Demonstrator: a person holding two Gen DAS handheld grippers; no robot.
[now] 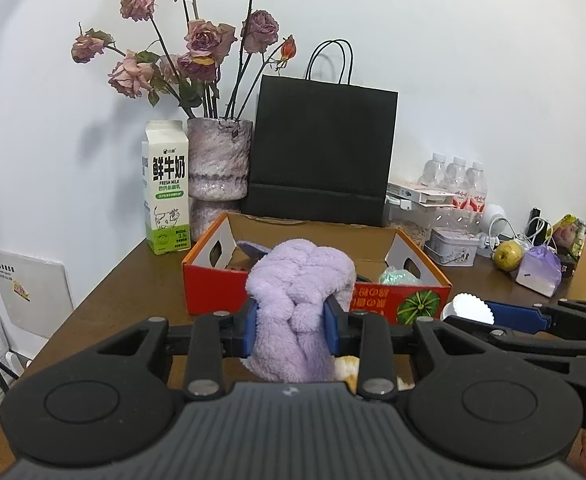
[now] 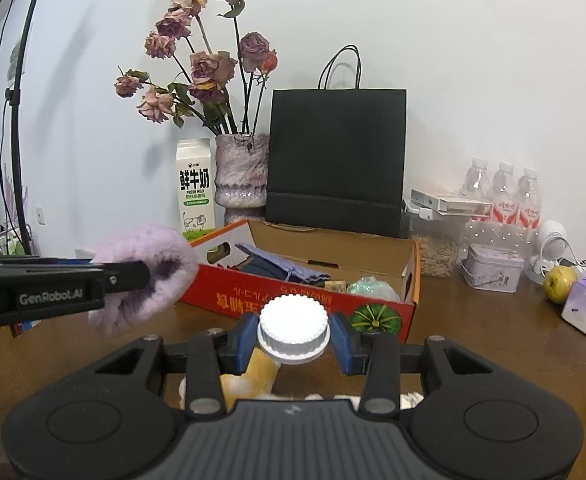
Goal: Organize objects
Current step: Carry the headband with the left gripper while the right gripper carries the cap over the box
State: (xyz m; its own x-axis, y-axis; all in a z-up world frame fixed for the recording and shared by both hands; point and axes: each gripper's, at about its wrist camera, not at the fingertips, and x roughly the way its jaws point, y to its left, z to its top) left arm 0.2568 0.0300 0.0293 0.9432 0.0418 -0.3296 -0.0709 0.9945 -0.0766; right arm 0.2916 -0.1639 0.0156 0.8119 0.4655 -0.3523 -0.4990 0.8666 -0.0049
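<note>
Right wrist: red box (image 2: 305, 300) before black bag (image 2: 335, 160).

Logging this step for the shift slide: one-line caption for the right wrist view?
Right claw grips a white ridged cap before the red cardboard box; left claw holds purple fluffy cloth alongside.

A vase (image 1: 219, 160) of dried pink roses (image 1: 197, 46) is standing at the back of the wooden table (image 1: 125, 292), with a milk carton (image 1: 166, 188) sitting just to its left and a black paper bag (image 1: 321, 152) leaning upright on its right. Further right, three water bottles (image 2: 503, 194) are lining up by the white wall (image 1: 473, 60), and a small tin (image 2: 492, 268) and a yellow-green pear (image 2: 559, 284) are sitting nearby.
</note>
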